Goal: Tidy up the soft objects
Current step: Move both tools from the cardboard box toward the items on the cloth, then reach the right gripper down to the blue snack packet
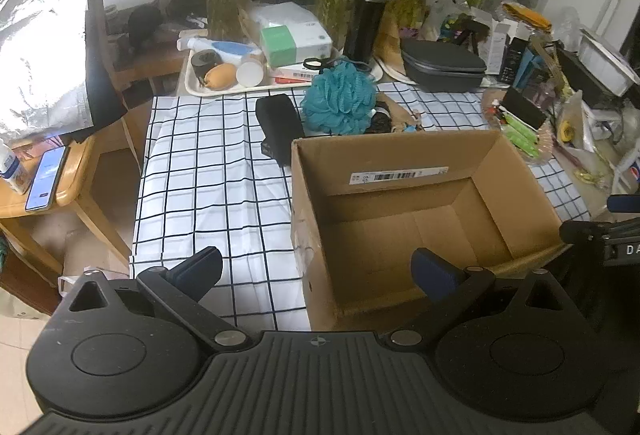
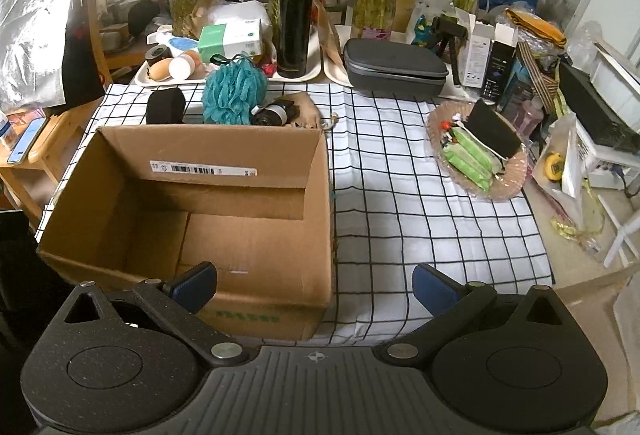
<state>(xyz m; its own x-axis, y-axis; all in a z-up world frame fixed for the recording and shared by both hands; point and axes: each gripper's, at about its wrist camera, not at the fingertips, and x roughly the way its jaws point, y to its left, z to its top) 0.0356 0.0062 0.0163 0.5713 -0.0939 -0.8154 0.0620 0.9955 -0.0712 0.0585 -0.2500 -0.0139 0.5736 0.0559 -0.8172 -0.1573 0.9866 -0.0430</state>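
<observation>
Left wrist: frilly teal bath pouf [image 1: 339,101] behind cardboard box [image 1: 404,159]; both grippers [image 1: 318,273] [image 2: 315,283] spread wide, holding nothing.

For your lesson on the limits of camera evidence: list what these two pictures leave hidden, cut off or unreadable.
- Small dark items behind the teal mesh bath sponge: both views, half hidden by the open brown cardboard box's far wall.
- Black soft pouch: right wrist view, lower part behind that wall.
- White barcode label: print too small, both views.
- Blue smartphone: right wrist view, cut by the edge.
</observation>
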